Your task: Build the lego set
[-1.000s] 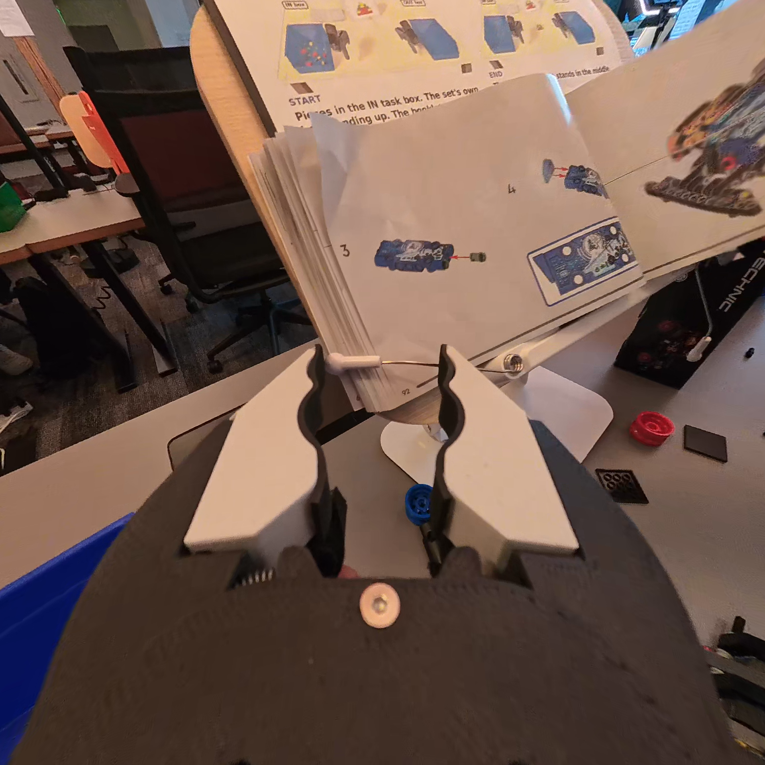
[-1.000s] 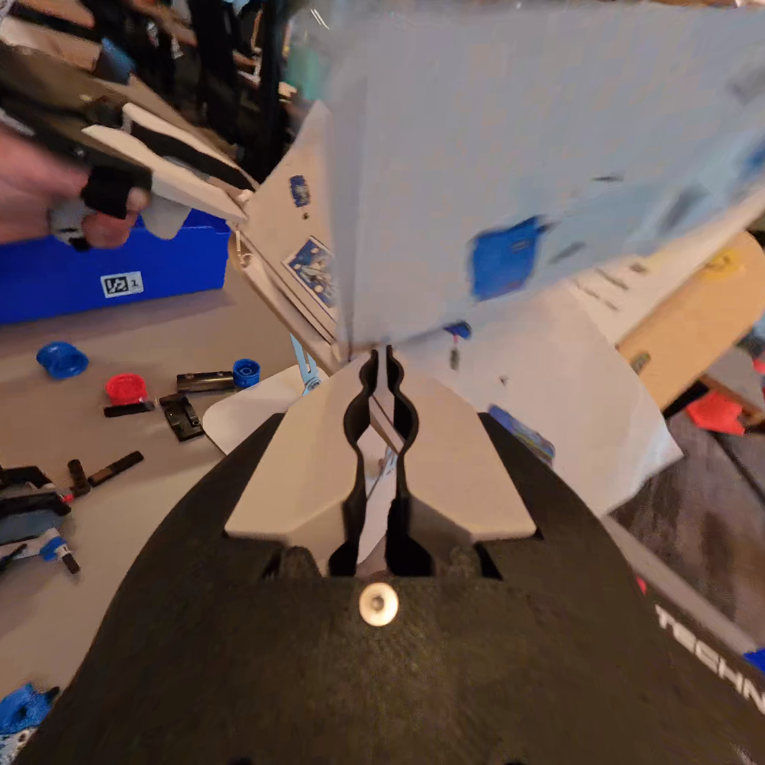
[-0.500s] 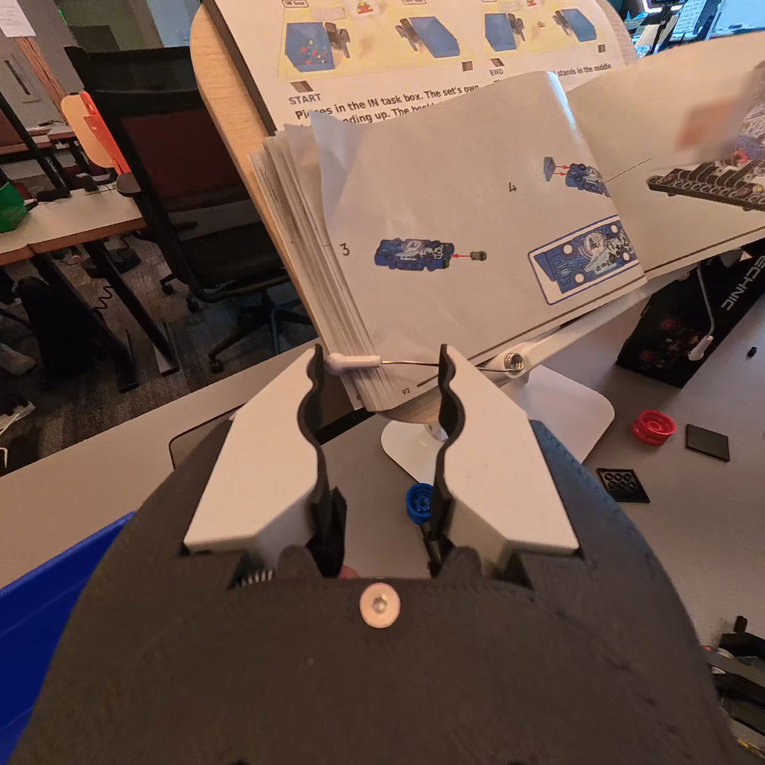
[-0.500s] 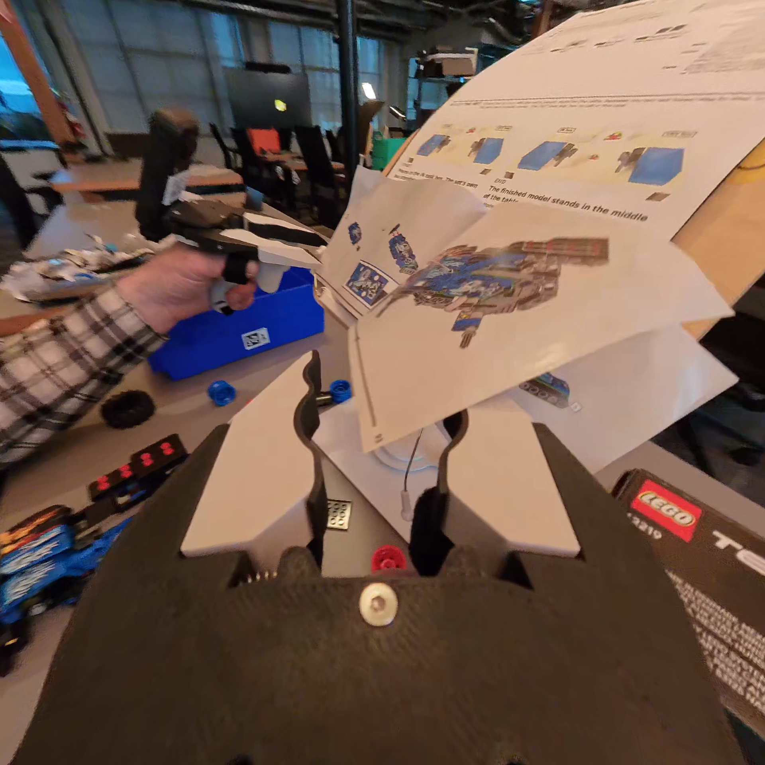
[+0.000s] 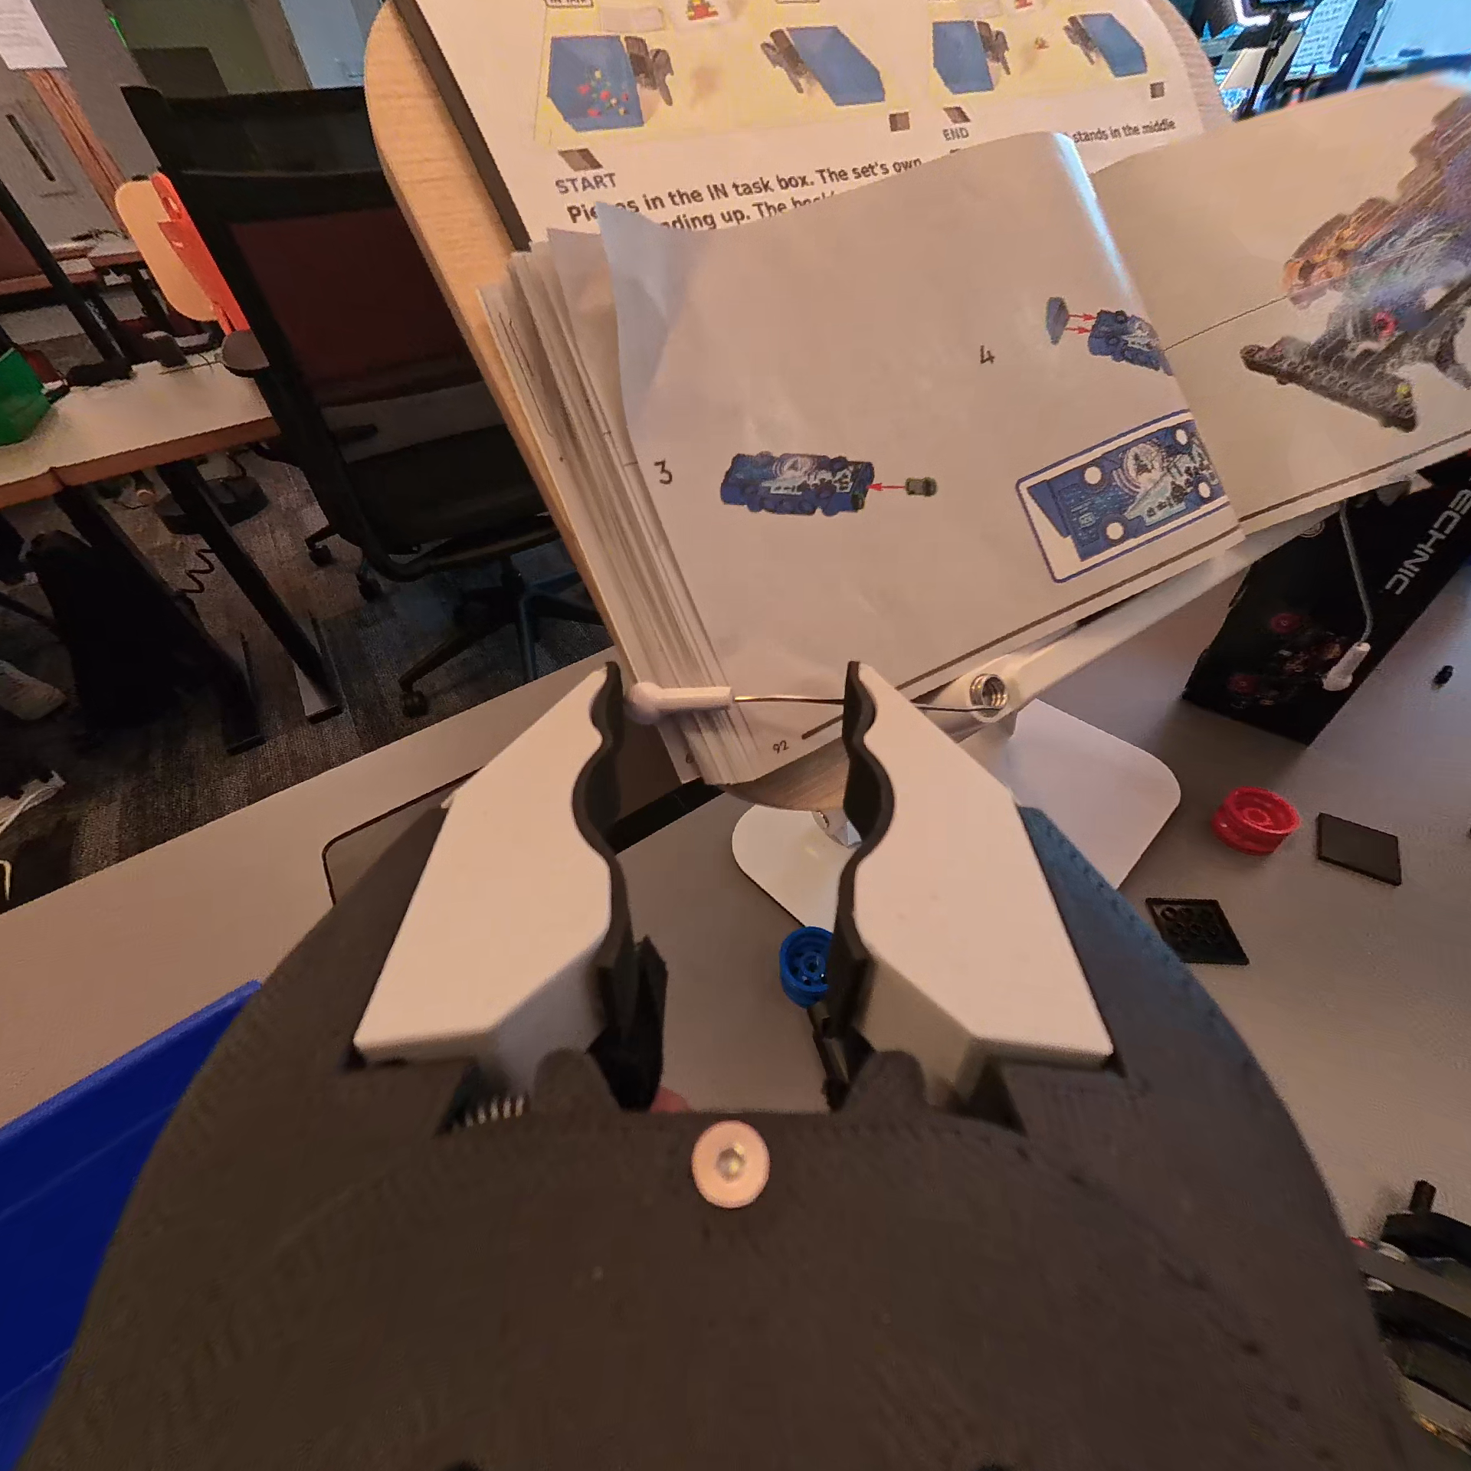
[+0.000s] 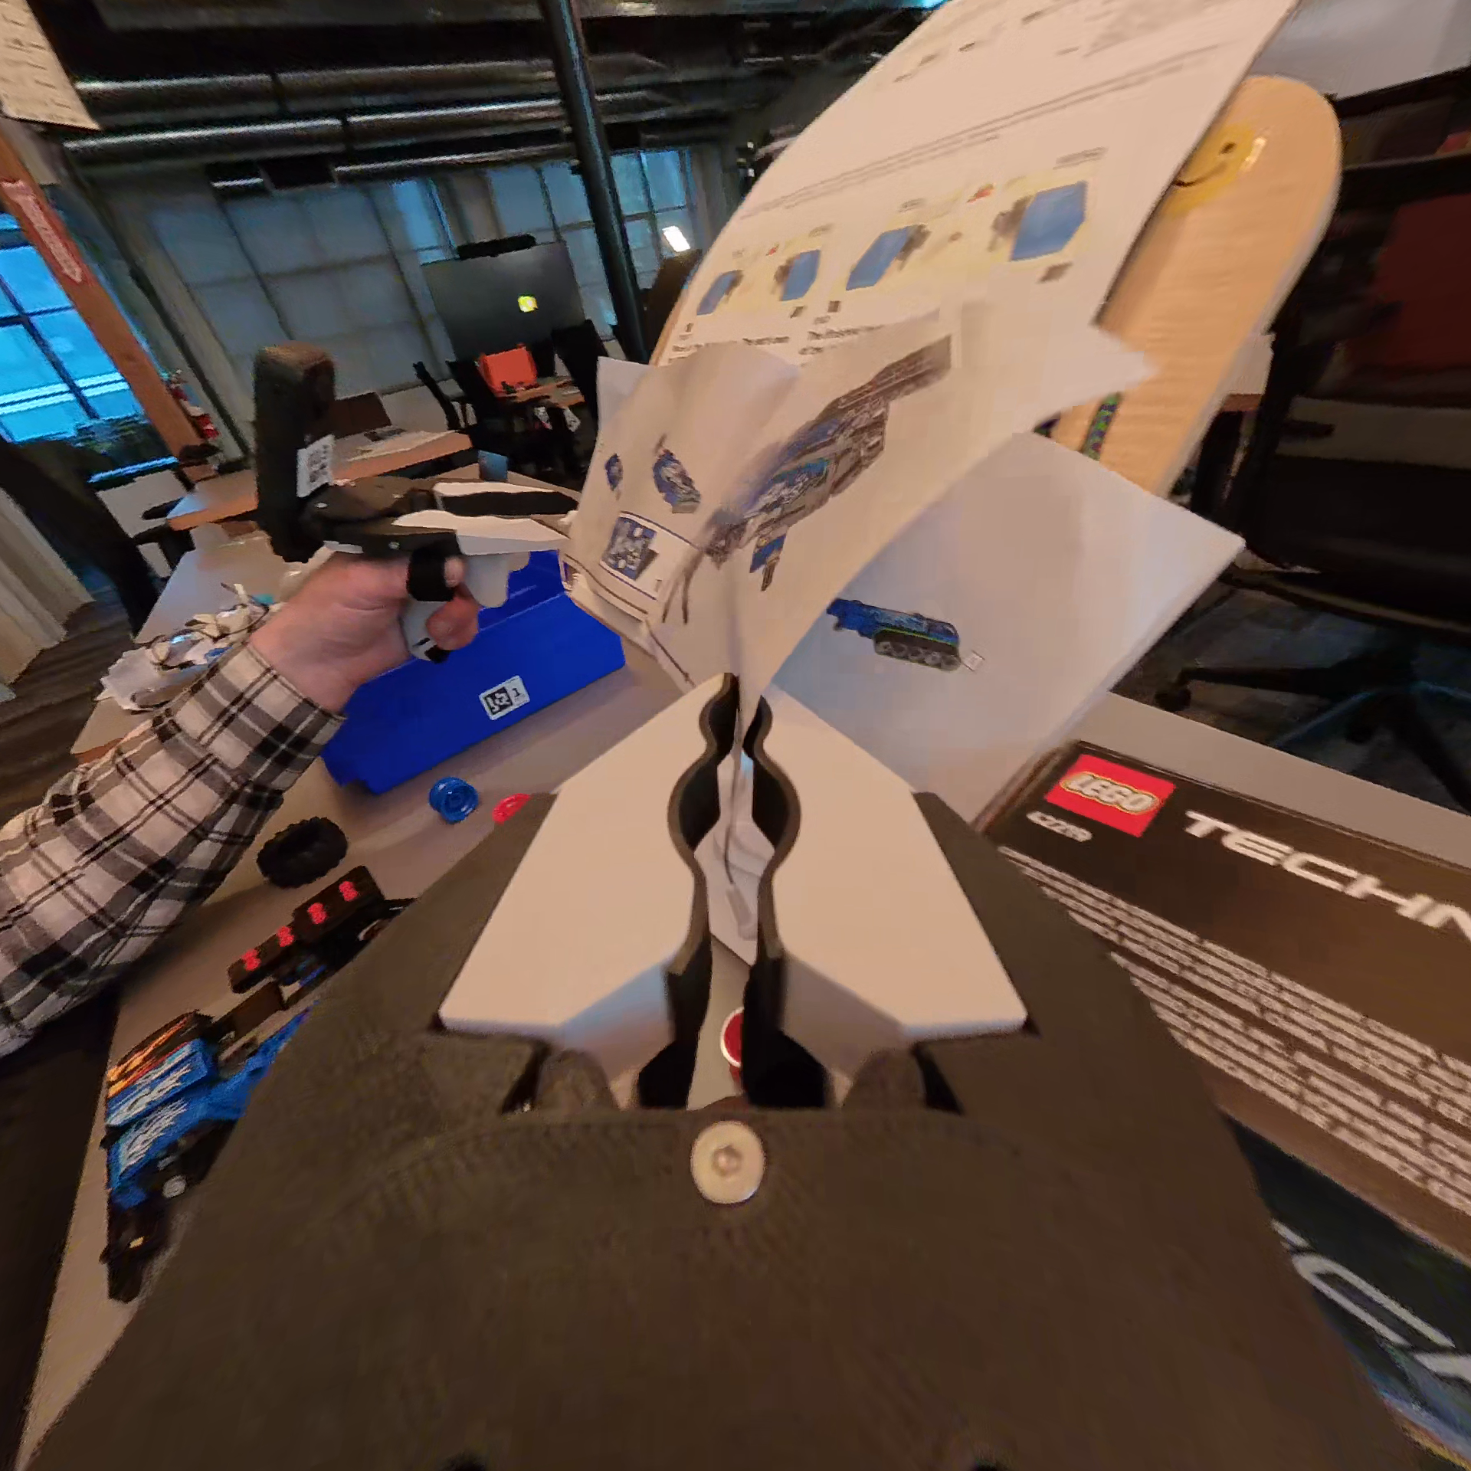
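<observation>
The instruction booklet (image 5: 875, 446) stands open on a white stand (image 5: 1074, 796) with a wooden back board. My left gripper (image 5: 732, 692) is open and empty at the booklet's lower left corner. The stand's wire page holder (image 5: 684, 700) runs across between its fingertips. It also shows in the right wrist view (image 6: 549, 521), held by a hand in a plaid sleeve. My right gripper (image 6: 736, 692) is shut on the lower edge of a loose booklet page (image 6: 796, 493). That page bears a picture of the blue model and stands lifted off the booklet's right side.
A blue bin (image 6: 477, 684) stands left of the stand. The black set box (image 6: 1273, 915) lies to the right. A blue hub (image 5: 804, 967), a red hub (image 5: 1255, 820), black tiles (image 5: 1194, 927), a black tyre (image 6: 302, 850) and a part-built blue model (image 6: 159, 1114) lie on the table. The grippers' ends are close to 30 centimetres from one another.
My right gripper let go of a page, stood open half a second ago, and has shut again on a page's lower edge. My left gripper has not moved.
</observation>
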A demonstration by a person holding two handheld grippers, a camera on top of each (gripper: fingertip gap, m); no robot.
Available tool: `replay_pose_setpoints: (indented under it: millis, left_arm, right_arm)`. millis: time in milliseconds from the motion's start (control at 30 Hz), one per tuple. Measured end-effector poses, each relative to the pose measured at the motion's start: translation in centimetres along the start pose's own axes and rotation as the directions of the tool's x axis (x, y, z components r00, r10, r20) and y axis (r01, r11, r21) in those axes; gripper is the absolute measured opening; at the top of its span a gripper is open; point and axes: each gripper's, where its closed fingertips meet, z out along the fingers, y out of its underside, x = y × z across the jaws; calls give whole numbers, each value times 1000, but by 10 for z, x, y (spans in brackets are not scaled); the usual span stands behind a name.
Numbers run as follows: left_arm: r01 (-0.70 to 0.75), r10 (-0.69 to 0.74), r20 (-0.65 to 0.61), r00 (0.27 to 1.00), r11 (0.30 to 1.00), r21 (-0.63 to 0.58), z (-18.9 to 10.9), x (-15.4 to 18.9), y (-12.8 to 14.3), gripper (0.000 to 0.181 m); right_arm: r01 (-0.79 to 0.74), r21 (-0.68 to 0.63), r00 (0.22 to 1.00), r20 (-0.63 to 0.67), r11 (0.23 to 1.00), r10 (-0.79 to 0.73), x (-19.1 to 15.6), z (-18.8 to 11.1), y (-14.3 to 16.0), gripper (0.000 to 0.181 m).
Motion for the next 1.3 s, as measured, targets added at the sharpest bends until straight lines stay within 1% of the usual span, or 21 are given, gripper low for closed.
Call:
replay_pose_setpoints:
  millis: [200,300,467,733,1033,1300]
  left_arm:
    - [1,-1,-2,1000,1000,1,0,0,0,54]
    - [3,-3,-3,1000,1000,2,0,0,1,54]
    - [6,-6,-5,1000,1000,3,0,0,1,54]
    - [3,-3,-4,1000,1000,-3,0,0,2,54]
    - [-2,2,2,1000,1000,-10,-1,-1,2,55]
    - [6,-6,0,1000,1000,-9,0,-1,3,55]
  right_arm:
    - [-67,-31,997,-43,997,66,22,0,12,1]
    - [-73,-36,996,-46,997,71,24,1,15,2]
    - [-53,-57,997,-62,997,50,23,1,15,9]
    - [-36,-83,995,-98,996,27,20,-7,13,22]
    - [19,-119,992,-122,993,-34,11,-20,13,27]
    - [38,-119,991,-122,992,-52,9,-24,15,26]
